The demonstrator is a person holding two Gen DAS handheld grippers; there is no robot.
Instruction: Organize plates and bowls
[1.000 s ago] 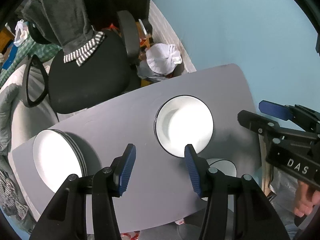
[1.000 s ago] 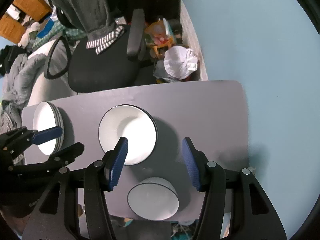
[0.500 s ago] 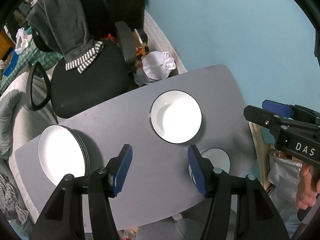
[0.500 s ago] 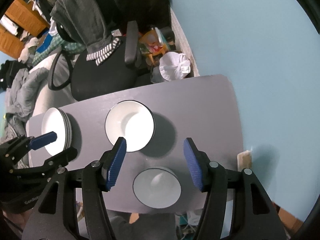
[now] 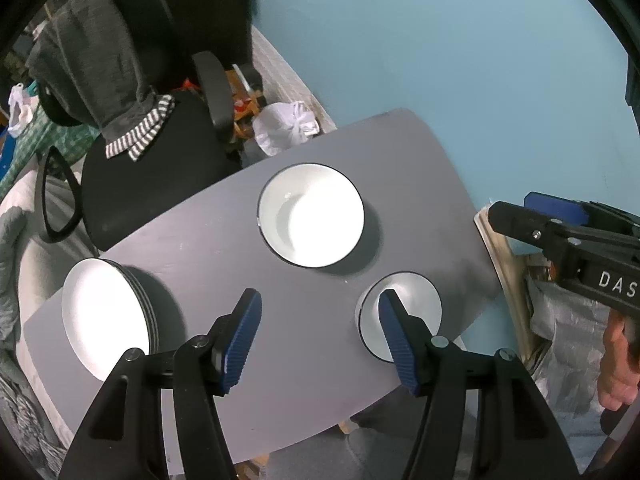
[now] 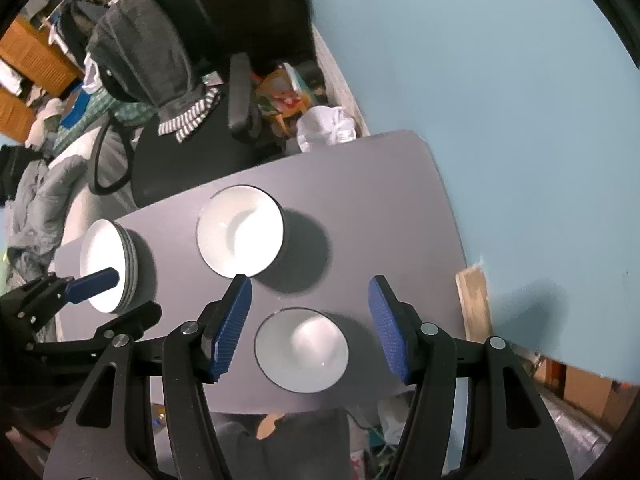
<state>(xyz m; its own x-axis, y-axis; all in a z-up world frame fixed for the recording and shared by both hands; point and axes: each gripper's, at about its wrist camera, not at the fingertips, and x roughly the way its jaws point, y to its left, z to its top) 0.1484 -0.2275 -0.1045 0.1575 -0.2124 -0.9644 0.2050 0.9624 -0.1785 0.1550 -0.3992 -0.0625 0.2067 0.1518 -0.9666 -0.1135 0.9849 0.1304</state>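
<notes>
Left tongs (image 5: 320, 336): spread wide with nothing between the blue pads, held high above the near side of the bench; they also show at the left edge of the right wrist view (image 6: 96, 292).
Right tongs (image 6: 310, 320): wide apart and holding nothing, above the small bowl; seen from the left wrist view at the right edge (image 5: 532, 216).
Bench (image 5: 400, 152): grey top with rounded corners, against a blue wall.
Stack of plates (image 5: 104, 312): white with dark rims, at the left end of the bench.
Large bowl (image 5: 312, 216): white inside, dark rim, upright near the middle of the bench, well apart from the plates.
Small bowl (image 6: 302, 350): upright near the front edge, just beside the large bowl without touching it.
Office chair (image 5: 152, 176): black, behind the bench, a grey garment draped over its back.
White bag (image 5: 286, 126): on the floor by the bench's far corner.
</notes>
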